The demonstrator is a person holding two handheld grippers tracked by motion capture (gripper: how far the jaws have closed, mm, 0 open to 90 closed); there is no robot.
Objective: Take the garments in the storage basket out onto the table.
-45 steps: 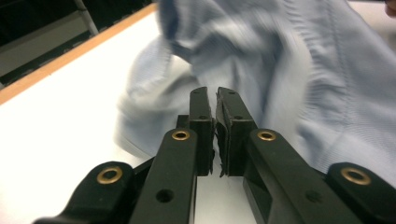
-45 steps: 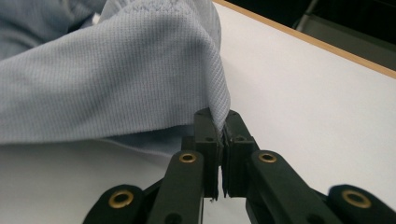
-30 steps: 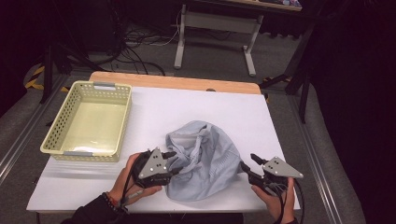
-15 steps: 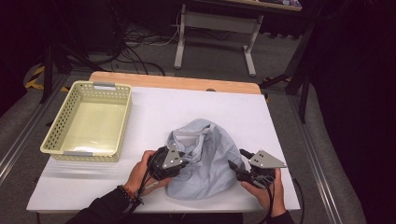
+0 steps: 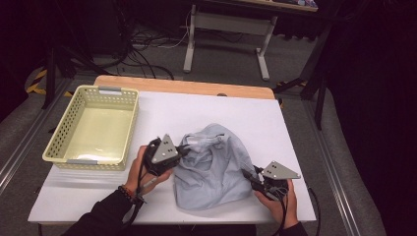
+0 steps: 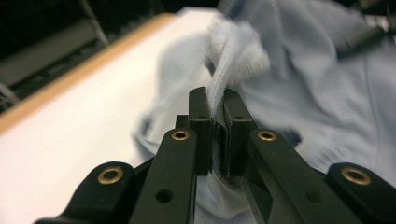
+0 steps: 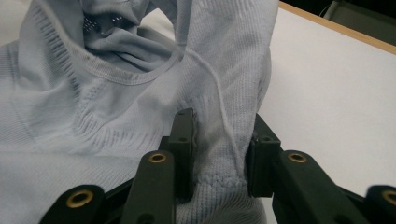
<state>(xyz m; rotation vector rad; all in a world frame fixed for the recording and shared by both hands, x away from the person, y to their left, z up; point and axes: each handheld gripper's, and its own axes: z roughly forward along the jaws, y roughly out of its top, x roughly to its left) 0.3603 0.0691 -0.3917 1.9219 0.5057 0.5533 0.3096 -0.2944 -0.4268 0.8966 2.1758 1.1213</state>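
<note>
A pale blue knit garment [image 5: 216, 167] lies crumpled on the white table [image 5: 196, 105], near the front. My left gripper [image 5: 181, 153] sits at its left edge. Its jaws have just been closing and now stand shut on a ribbed hem [image 6: 233, 60], pinched between the pads [image 6: 217, 107]. My right gripper [image 5: 247, 175] is at the garment's right front edge. Its jaws have also just been closing, and a thick fold of the knit [image 7: 219, 140] fills the gap, touching both pads. The rest of the garment [image 7: 93, 116] spreads beyond them.
An empty yellow plastic basket [image 5: 59, 147] stands on the left part of the table. The far half of the table top is bare white, with a wooden edge [image 5: 187, 86] at the back. Table legs and cables lie on the floor behind.
Both grippers have moved in on the garment, the left one to the right and slightly away from me. The cloth has bunched up higher between them, and both pairs of jaws have narrowed onto it.
</note>
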